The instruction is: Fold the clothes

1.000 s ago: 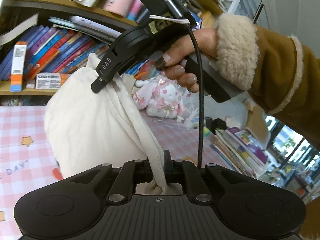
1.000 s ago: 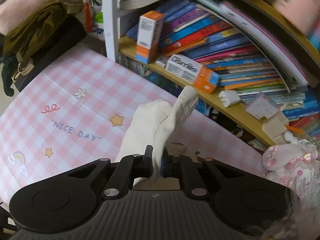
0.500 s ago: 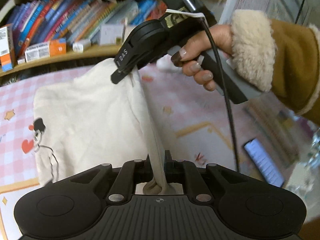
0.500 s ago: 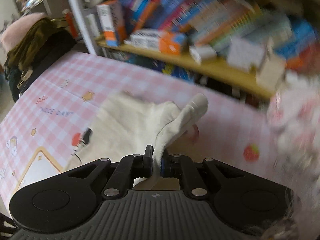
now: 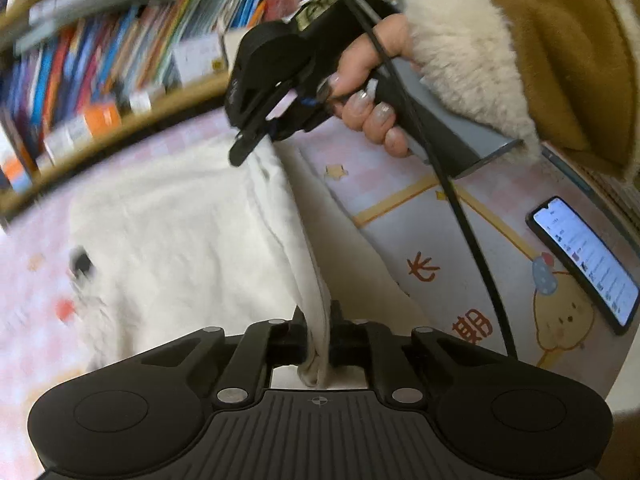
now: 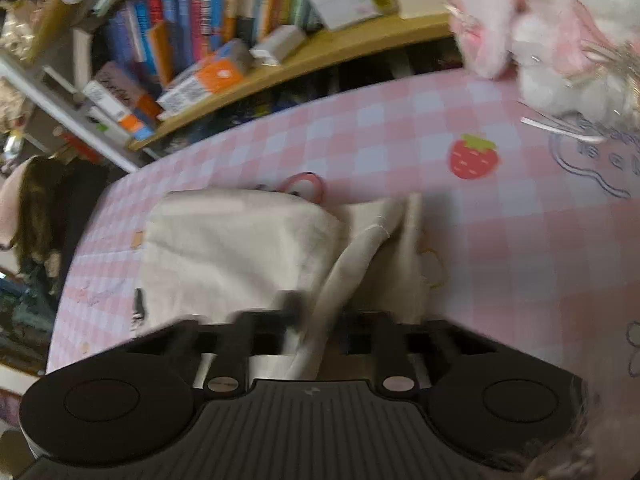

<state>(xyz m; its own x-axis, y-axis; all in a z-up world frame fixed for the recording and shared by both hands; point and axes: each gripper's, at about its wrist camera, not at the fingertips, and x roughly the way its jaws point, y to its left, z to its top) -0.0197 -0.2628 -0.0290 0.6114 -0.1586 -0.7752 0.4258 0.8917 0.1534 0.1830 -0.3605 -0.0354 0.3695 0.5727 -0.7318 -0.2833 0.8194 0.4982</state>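
Note:
A cream garment (image 5: 180,248) with a small printed figure lies spread on the pink checked tablecloth (image 6: 520,220). My left gripper (image 5: 318,320) has a fold of its edge between the pads, and its jaws are closing on that fold. In the left wrist view a person's hand (image 5: 368,92) in a fleece-cuffed brown sleeve holds my right gripper (image 5: 248,148), which pinches the same edge further along. In the right wrist view that gripper (image 6: 316,312) is shut on a rolled strip of the garment (image 6: 240,248), low over the table.
A bookshelf (image 5: 100,80) packed with books and boxes runs along the table's far side. A lit phone (image 5: 584,264) lies at the right. A pink and white plush toy (image 6: 560,20) sits at the far right corner. Dark clothes (image 6: 40,208) are piled off the left edge.
Both grippers have come down and swung across the table with the garment's edge still pinched. The garment, which hung bunched in the air, now lies spread on the tablecloth.

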